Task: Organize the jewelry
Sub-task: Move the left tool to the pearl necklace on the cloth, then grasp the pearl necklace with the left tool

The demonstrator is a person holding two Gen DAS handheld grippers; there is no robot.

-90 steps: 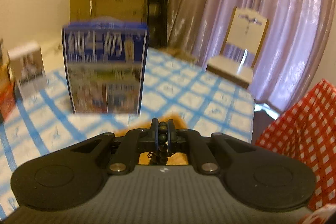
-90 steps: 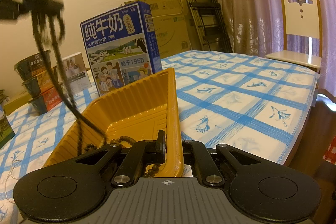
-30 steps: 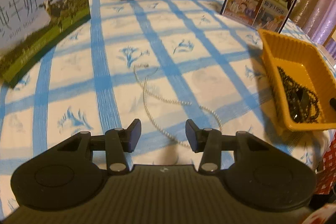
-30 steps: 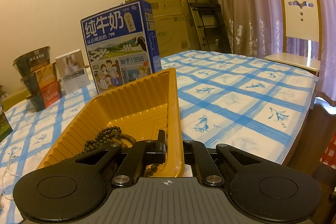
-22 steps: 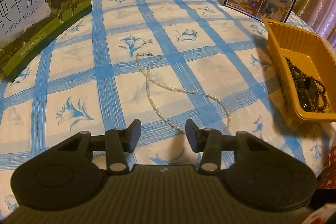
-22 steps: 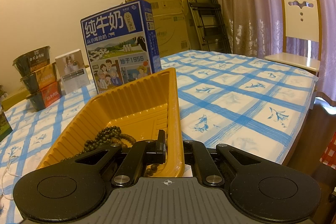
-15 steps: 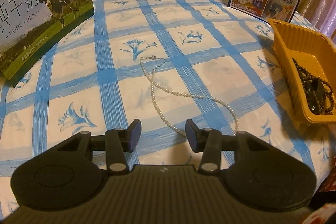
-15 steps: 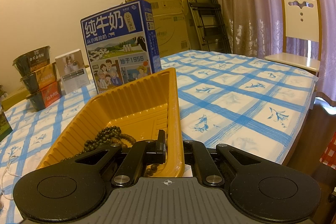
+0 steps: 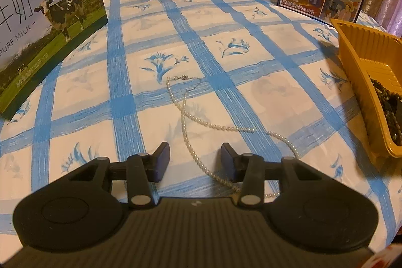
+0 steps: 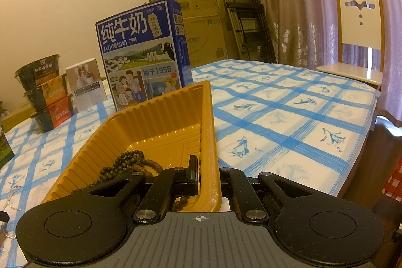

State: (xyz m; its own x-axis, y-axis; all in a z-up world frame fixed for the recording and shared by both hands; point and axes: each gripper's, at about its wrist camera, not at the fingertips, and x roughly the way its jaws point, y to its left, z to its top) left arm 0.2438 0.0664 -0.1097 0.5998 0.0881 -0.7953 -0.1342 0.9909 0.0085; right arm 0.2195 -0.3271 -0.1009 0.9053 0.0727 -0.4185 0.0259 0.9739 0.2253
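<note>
Left gripper [image 9: 192, 158] hangs over the pearl necklace [image 9: 201, 121], jaws apart and empty. Right gripper [image 10: 208, 173] has its jaws clamped on the yellow tray [image 10: 160, 117] rim; dark beads [image 10: 125, 165] sit at 9 o'clock from them.

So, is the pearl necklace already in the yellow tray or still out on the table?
Still out. The pearl necklace lies spread on the tablecloth, left of the tray, which holds only dark beads.

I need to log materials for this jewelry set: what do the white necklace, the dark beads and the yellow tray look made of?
white necklace: small glossy round beads, probably pearl or imitation, with a metal clasp.
dark beads: matte brown spheres, likely wood.
yellow tray: thin ribbed, slightly shiny walls, apparently moulded plastic.
</note>
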